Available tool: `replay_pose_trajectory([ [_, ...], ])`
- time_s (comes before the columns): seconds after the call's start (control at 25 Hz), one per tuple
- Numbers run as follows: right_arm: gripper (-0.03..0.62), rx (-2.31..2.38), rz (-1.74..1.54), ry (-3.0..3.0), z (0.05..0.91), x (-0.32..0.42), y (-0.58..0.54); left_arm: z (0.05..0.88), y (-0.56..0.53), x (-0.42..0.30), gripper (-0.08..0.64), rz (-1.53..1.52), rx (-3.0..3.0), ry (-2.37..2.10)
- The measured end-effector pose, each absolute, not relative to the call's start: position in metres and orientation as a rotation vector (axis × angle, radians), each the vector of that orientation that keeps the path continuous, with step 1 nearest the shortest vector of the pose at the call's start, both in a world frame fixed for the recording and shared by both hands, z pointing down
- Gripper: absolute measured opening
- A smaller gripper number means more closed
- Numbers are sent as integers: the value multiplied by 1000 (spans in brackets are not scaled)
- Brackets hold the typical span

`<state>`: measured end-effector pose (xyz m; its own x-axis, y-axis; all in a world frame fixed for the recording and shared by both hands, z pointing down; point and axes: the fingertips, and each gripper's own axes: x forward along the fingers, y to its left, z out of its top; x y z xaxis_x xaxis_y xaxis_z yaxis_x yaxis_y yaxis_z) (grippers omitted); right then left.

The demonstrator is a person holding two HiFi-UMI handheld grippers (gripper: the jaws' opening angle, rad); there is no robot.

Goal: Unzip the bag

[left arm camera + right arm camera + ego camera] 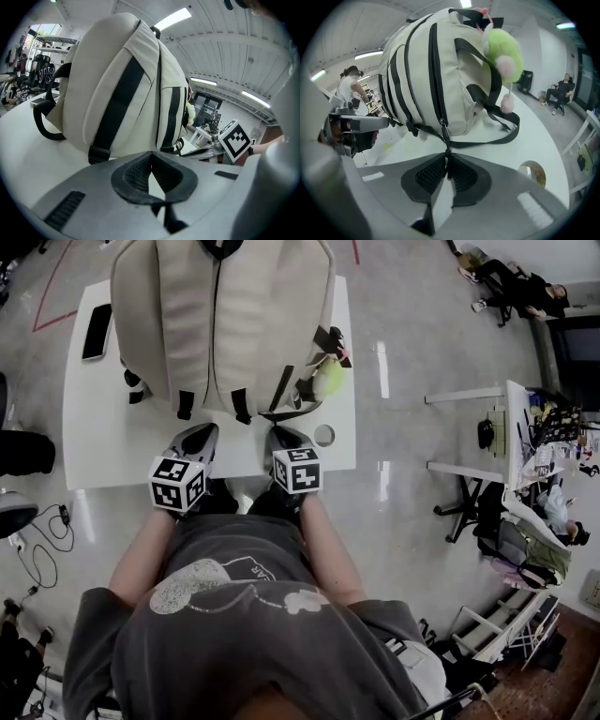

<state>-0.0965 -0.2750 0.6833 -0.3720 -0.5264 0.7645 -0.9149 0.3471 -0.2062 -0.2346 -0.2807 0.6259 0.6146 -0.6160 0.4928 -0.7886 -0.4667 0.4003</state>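
Beige bag [187,324] is lying on the table [103,442] ahead of you. Your right gripper [447,159] is pinching the zip pull [445,140], and your left gripper [151,161] is sitting closed and empty. You should be pulling steadily in line with the zip [435,70], with the left bracing the bag.
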Motion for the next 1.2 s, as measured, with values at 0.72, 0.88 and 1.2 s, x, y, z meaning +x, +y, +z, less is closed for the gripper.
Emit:
replay_pose_trajectory([
  [0.72, 72, 1213, 834, -2141, 661, -85, -275, 608, -278, -221, 6, 356, 2219, -1194],
  [0.88, 71, 1182, 826, -2192, 648, -78, -278, 603, -275, -215, 6, 345, 2185, -1250],
  [1.2, 52, 1088, 794, -2351, 614, -57, -273, 581, -257, -194, 6, 308, 2152, -1371],
])
